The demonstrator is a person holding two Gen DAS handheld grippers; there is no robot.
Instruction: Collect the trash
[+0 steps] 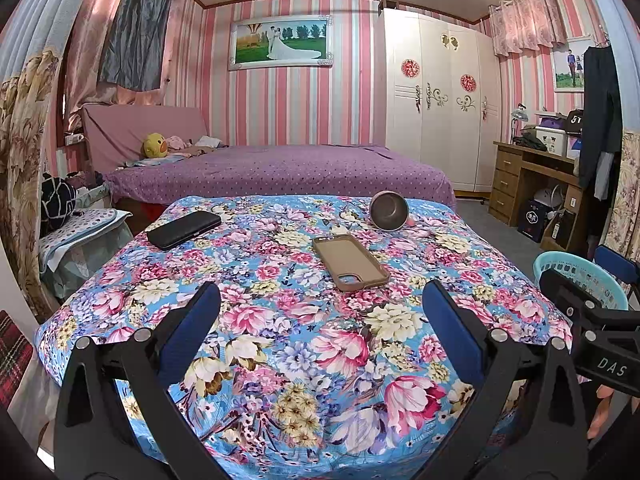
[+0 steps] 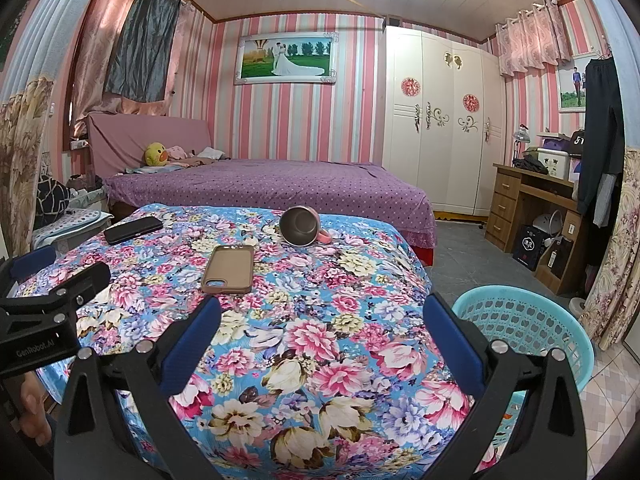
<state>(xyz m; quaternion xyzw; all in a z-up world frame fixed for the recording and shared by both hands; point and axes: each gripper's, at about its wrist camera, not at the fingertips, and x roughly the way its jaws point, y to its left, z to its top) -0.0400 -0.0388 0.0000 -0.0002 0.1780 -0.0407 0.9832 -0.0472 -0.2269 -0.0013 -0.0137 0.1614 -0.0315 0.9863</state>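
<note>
Trash here looks to be three loose things on the floral cloth (image 1: 280,360): a brown phone case (image 1: 350,263), a tipped metal mug (image 1: 389,211) behind it, a black phone (image 1: 184,229) far left. Nearer me, the left gripper (image 1: 320,324) and right gripper (image 2: 322,334) both hover with fingers spread wide, holding nothing. A turquoise basket (image 2: 532,320) stands beside the table's right edge.

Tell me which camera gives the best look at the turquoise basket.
The right wrist view. There the turquoise basket shows its open rim and perforated wall, standing on the floor beside the floral-covered table. In the left wrist view only a sliver of its rim shows, behind the right tool's body.
</note>
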